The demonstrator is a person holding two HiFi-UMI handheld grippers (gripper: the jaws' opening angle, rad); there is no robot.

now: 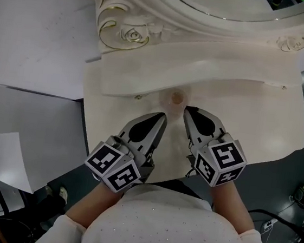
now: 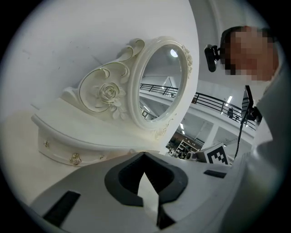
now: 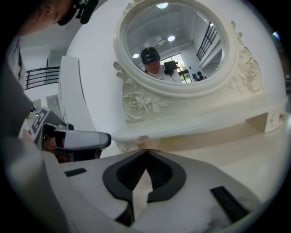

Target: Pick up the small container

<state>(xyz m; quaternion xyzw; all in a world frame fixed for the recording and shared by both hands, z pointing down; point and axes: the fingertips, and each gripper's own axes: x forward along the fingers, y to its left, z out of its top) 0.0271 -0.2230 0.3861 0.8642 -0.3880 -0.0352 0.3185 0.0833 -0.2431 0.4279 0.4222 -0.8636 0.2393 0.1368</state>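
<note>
The small container (image 1: 177, 98) is a round tan pot on the cream vanity top (image 1: 260, 130), right against the low drawer shelf under the mirror. In the right gripper view the small container (image 3: 142, 139) shows just beyond my jaw tips. My left gripper (image 1: 163, 116) is shut and empty, its tip a little left of and nearer than the pot. My right gripper (image 1: 187, 110) is shut too, with its tip just right of the pot and nothing held. In the left gripper view the left gripper (image 2: 143, 153) hides the pot.
An ornate oval mirror (image 3: 175, 43) with carved roses stands on the drawer shelf (image 2: 68, 145), which has small gold knobs. White panels (image 1: 37, 29) lie left of the vanity. Grey floor with cables (image 1: 294, 216) is at the right.
</note>
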